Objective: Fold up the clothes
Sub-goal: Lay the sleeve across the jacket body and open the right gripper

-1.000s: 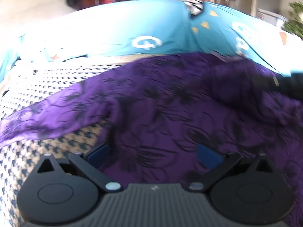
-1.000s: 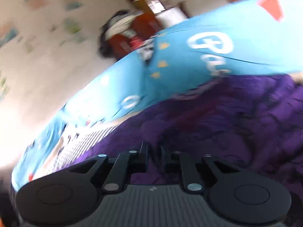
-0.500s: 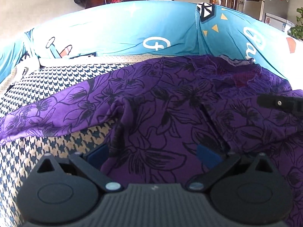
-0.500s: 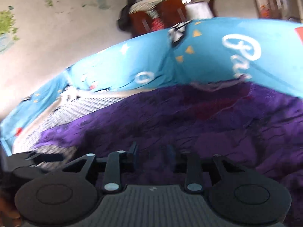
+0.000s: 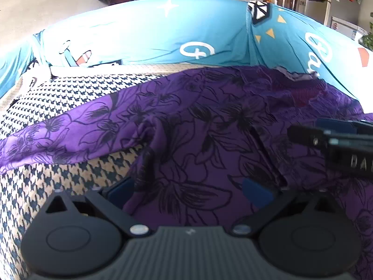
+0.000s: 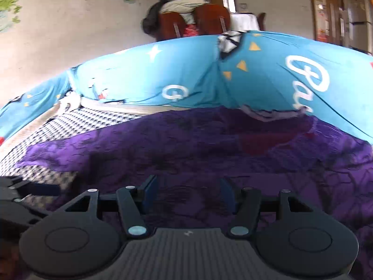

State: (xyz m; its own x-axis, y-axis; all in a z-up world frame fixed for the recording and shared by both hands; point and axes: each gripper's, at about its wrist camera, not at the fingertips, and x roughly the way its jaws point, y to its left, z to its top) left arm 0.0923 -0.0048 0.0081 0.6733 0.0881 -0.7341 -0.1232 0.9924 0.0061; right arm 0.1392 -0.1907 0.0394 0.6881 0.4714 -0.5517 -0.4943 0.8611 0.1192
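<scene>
1. A purple garment (image 5: 209,126) with a black flower print lay spread over a houndstooth-patterned seat (image 5: 70,93), its upper edge reaching the foot of the blue printed cover (image 5: 144,35) draped on the backrest behind.
2. One sleeve-like stretch of the purple garment ran out to the left across the houndstooth cloth, with a puckered fold where it met the main body.
3. The left gripper (image 5: 190,190) stood with its jaws wide apart, the near hem of the garment lying between the blue pads (image 5: 256,193) (no pad pressed on the cloth, as far as the left wrist view showed).
4. The right gripper (image 6: 187,194) had just been opening its jaws; they stood about half apart, purple cloth beneath and between them, not pinched.
5. In the left wrist view the right gripper came in from the right edge, low over the garment's right half.
6. In the right wrist view (somewhat blurred) the left gripper showed at the lower left edge, over the houndstooth seat beside the garment.
7. Behind the backrest stood red-brown chairs (image 6: 193,23) piled with dark and pale clothing, against a pale wall.
</scene>
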